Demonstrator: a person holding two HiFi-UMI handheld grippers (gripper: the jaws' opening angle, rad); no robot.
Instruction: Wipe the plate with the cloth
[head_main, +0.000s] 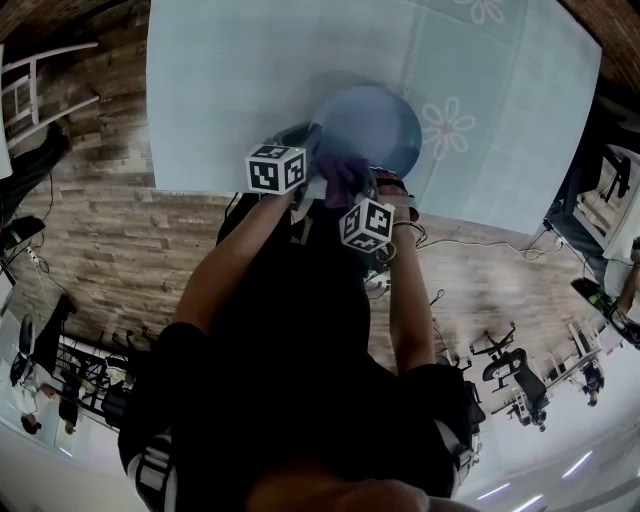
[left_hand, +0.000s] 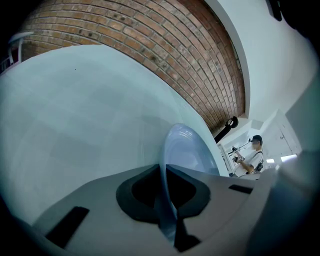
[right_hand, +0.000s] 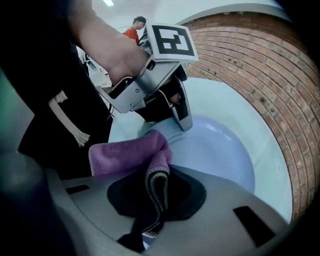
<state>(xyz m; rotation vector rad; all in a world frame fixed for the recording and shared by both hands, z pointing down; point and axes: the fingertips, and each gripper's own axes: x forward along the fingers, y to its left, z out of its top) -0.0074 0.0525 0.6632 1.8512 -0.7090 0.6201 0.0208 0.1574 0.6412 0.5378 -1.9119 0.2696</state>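
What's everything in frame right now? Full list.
plate: 1, blue, on the table near its front edge
cloth: 1, purple, against the plate's near side
table: 1, pale blue-green cover with flower prints, top of the head view
floor: wood planks, below the table
brick wall: 1, red-brown, behind the table
office chair: 1, black, on the floor at lower right
bystanders: at least 2, one in white, one in orange, far background
left gripper: 1, grey, shut on the plate's rim
right gripper: 1, grey, shut on the cloth
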